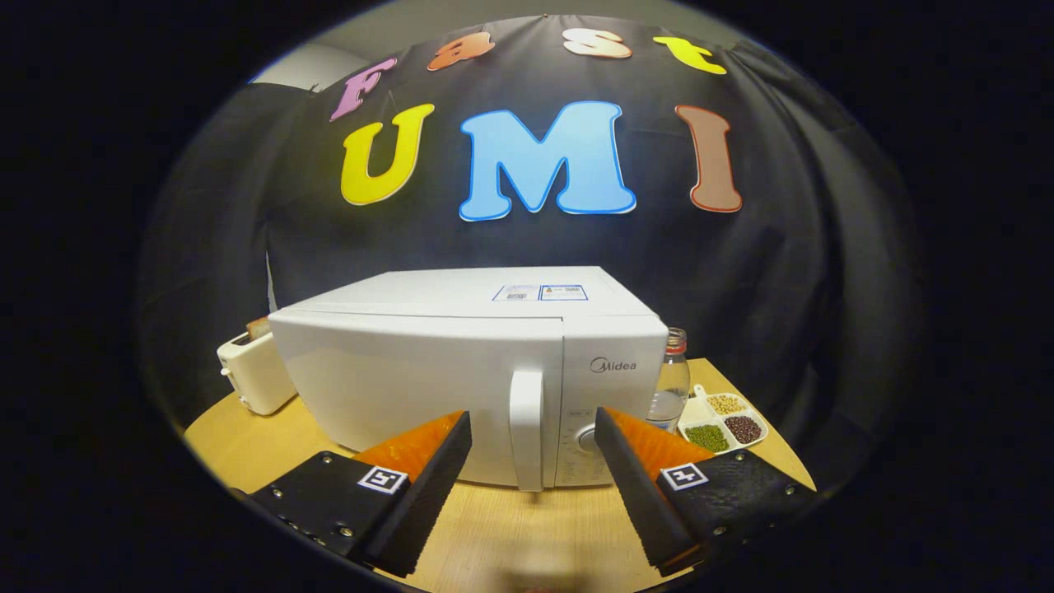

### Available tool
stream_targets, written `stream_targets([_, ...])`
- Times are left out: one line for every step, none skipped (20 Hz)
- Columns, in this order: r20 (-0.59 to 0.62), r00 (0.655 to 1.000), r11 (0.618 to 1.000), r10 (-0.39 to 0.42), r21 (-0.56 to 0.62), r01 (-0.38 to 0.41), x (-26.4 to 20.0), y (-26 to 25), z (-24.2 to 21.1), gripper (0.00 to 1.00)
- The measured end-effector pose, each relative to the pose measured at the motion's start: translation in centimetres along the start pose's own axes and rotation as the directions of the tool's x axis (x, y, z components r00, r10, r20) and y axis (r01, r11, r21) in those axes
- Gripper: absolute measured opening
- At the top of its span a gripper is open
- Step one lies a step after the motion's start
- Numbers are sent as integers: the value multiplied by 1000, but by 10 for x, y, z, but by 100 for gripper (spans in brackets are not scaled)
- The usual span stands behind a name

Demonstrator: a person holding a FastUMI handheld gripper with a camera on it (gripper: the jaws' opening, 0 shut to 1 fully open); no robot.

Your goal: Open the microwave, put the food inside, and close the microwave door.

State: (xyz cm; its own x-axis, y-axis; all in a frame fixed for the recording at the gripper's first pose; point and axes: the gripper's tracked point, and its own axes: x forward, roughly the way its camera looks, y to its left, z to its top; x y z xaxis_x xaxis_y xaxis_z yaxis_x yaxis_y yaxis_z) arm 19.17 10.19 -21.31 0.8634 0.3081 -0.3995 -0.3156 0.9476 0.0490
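A white microwave [412,371] stands on the wooden table [510,535] straight ahead of me, its door shut. The door's vertical white handle [526,428] sits just ahead of the gap between my two fingers, with the control panel and a round knob [586,439] to its right. My gripper [533,428] is open, its black-and-orange fingers [436,461] spread wide on either side of the handle and short of touching it. Nothing is held between them. No food item for the microwave is visible.
A cream toaster [251,375] with bread in it stands left of the microwave. To the microwave's right are a clear plastic bottle [671,379] and a white divided dish [725,420] of beans and grains. Bare table lies between my fingers and the microwave.
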Motion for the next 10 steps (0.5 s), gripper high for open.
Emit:
stream_targets([-19,1000,1000,-1,-8,1,7,0,-6,96])
stream_targets([-35,999,1000,-5,-18,4,13,-2,-11,96])
stream_targets([-50,999,1000,-7,-24,6,19,-4,-17,96])
stream_targets([-61,998,1000,-17,-26,16,23,-6,-20,95])
stream_targets([-73,997,999,-27,-24,25,27,-9,-23,86])
stream_targets([-83,996,999,-29,-17,28,31,-10,-25,82])
stream_targets([-93,995,1000,-29,-9,29,33,-10,-26,82])
stream_targets([-95,995,1000,-7,8,8,38,-5,-26,81])
stream_targets([-99,995,1000,-1,8,2,36,-1,-25,60])
stream_targets([-106,994,1000,-19,-10,18,37,0,-24,54])
